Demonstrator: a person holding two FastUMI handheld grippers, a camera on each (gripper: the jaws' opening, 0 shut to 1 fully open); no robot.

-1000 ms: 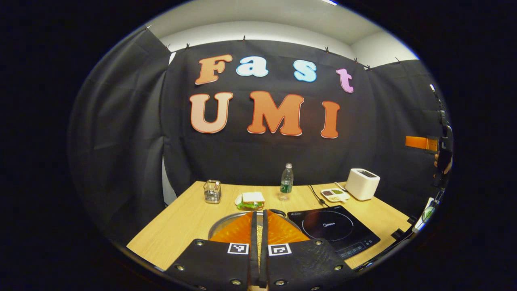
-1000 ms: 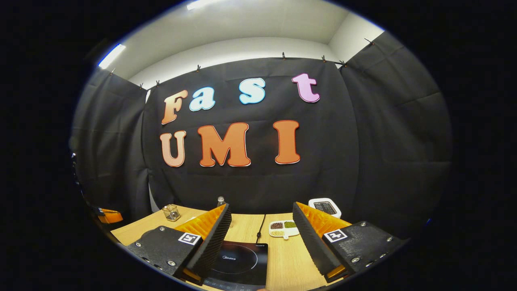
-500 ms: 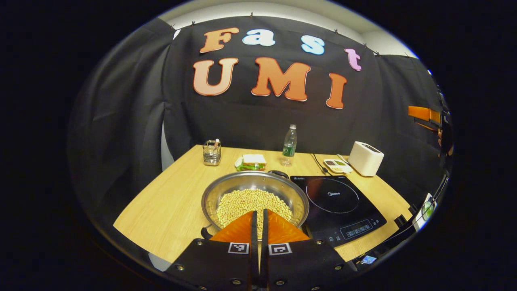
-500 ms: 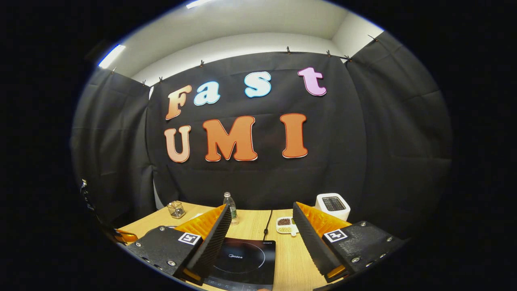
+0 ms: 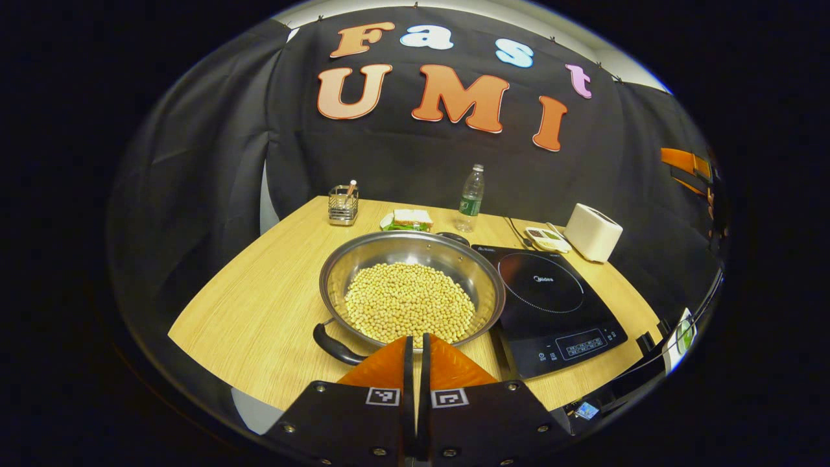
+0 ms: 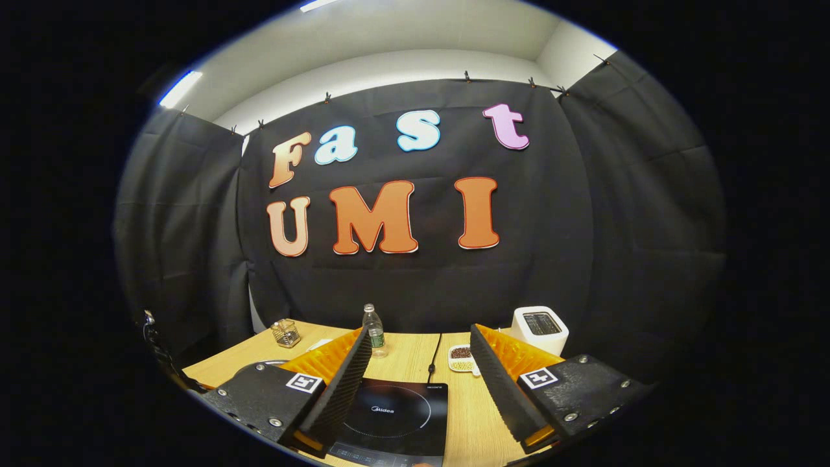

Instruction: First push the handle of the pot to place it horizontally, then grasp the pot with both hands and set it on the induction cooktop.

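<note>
A wide steel pot (image 5: pixel 411 288) full of pale beans sits on the wooden table, left of the black induction cooktop (image 5: pixel 551 305). One black handle (image 5: pixel 334 344) points toward the near left; the other (image 5: pixel 452 238) is at the far rim. My left gripper (image 5: pixel 415 347) is shut and empty, hovering just before the pot's near rim. In the right gripper view, my right gripper (image 6: pixel 420 363) stands open above the cooktop (image 6: pixel 392 418), with nothing between its fingers. A sliver of the pot's rim (image 6: pixel 259 364) peeks out at the left.
At the back of the table (image 5: pixel 259 311) stand a wire holder (image 5: pixel 342 205), a sandwich (image 5: pixel 408 219), a water bottle (image 5: pixel 470 198), a small divided dish (image 5: pixel 546 239) and a white toaster (image 5: pixel 592 231). The cooktop's cord (image 6: pixel 434 353) runs toward the back.
The left gripper view has tipped downward and pulled back, bringing the whole pot and its near handle into sight. The right gripper has drifted slightly, staying open.
</note>
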